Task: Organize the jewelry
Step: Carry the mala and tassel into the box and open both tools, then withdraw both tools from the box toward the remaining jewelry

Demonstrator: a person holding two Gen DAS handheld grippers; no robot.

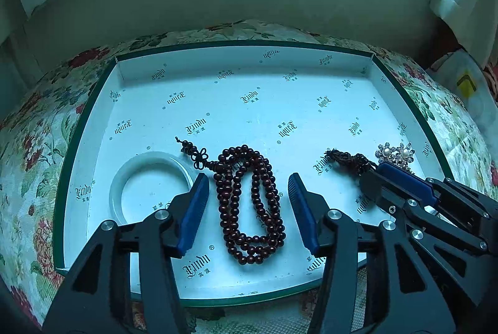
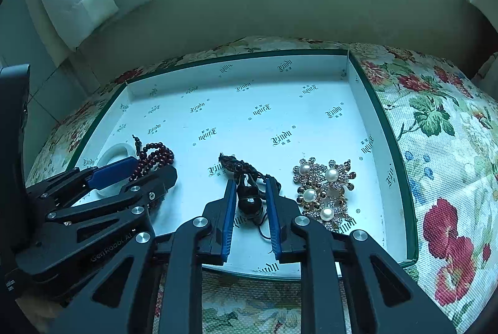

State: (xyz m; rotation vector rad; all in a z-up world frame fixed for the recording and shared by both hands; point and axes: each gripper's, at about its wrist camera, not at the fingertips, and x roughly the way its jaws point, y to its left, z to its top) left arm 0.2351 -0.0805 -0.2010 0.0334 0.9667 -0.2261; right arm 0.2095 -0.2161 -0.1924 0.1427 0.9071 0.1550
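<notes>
Left tongs (image 1: 249,209) apart, straddling bead strand (image 1: 249,203) in box (image 1: 242,54). Right tongs (image 2: 250,206) nearly together around dark pendant (image 2: 249,201); contact unclear. Lift both slowly, clear of pearl brooch (image 2: 323,194).

Left gripper (image 1: 248,187): jaws apart, blue pads either side of the bead necklace, not pressing it.
Bead necklace (image 1: 249,203): dark red, coiled in long loops on the tray floor, knotted tassel end pointing upper left.
White bangle (image 1: 119,178): flat, left of the necklace.
Right gripper (image 1: 378,170): enters from right, tip at the dark braided cord (image 1: 348,158).
Pearl brooch (image 1: 395,153): just behind that tip.
Tray (image 1: 242,52): white, green-rimmed, on a floral cloth (image 1: 37,153).
</notes>
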